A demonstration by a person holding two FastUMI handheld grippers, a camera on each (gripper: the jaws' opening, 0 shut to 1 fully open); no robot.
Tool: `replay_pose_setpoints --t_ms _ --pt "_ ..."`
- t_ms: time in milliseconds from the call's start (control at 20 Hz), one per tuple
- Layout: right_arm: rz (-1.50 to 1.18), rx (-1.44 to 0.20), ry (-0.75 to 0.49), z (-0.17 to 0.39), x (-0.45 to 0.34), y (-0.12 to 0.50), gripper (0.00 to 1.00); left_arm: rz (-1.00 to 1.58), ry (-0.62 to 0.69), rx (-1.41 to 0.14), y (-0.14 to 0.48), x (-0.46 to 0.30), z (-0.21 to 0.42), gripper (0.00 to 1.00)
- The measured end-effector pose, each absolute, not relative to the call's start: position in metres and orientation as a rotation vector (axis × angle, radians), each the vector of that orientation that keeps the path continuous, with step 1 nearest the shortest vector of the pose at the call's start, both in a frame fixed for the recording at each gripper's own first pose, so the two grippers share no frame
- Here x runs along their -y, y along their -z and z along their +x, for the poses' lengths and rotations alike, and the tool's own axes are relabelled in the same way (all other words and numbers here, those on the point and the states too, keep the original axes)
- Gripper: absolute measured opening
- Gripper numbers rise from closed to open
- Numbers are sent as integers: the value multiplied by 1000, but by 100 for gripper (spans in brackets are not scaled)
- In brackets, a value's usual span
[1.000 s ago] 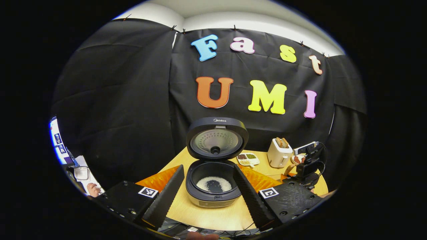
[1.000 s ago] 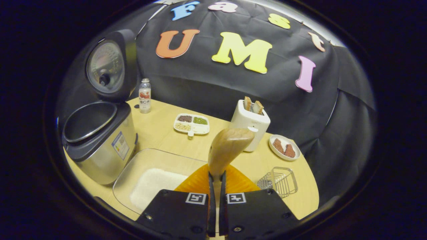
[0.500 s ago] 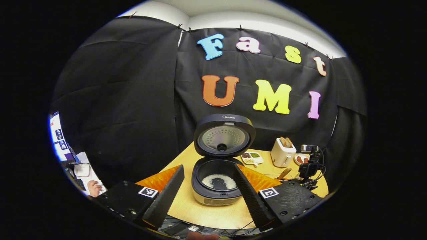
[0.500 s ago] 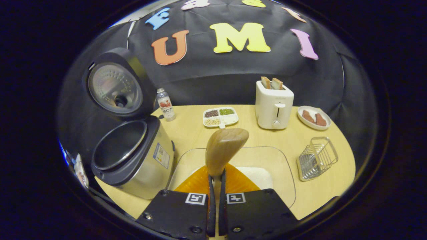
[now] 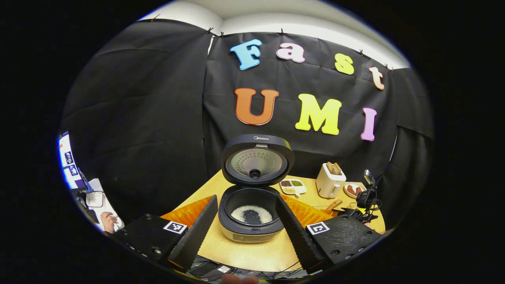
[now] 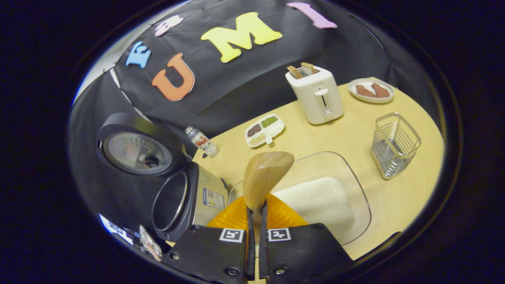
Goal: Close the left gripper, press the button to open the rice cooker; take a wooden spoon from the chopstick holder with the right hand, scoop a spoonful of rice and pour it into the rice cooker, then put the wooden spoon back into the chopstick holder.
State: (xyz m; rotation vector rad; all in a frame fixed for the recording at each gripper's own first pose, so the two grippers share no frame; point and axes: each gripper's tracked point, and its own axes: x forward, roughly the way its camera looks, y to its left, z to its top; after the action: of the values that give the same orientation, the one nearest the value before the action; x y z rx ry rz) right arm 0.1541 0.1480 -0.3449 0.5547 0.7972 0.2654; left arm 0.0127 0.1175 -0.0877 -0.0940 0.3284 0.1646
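Note:
The rice cooker (image 5: 252, 227) stands open with its lid (image 5: 257, 161) up and a ring of white rice (image 5: 251, 215) in the pot. My left gripper (image 5: 245, 201) is open, a finger on either side of the cooker, a little short of it. My right gripper (image 6: 255, 207) is shut on the handle of the wooden spoon (image 6: 265, 177), whose bowl points up over the glass tray (image 6: 357, 189) of rice (image 6: 317, 201). The wire chopstick holder (image 6: 394, 144) stands to the right of the tray. The cooker (image 6: 189, 201) lies to the spoon's left.
A white toaster (image 6: 315, 94), a plate with brown pieces (image 6: 371, 90), a sectioned dish of grains (image 6: 264, 130) and a small bottle (image 6: 202, 142) stand along the table's back. The other gripper (image 5: 365, 199) shows far right. A person's hand (image 5: 106, 221) is at the lower left.
My right gripper has rolled and swung right with the spoon, so the rice tray and wire holder now lie more in front. The left gripper has barely shifted.

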Motion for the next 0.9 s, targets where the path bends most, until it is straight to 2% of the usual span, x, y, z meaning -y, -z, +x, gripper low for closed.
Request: replay_pose_setpoints --t_ms 500,700,900 --pt "889 -803 -245 159 -89 336 9 -133 -146 -349 87 -66 29 95" --pt "976 -767 -259 166 -70 302 9 -121 -152 -341 87 -54 33 95" --pt "984 -734 -322 174 -85 253 9 -109 -169 -337 89 -59 27 95"
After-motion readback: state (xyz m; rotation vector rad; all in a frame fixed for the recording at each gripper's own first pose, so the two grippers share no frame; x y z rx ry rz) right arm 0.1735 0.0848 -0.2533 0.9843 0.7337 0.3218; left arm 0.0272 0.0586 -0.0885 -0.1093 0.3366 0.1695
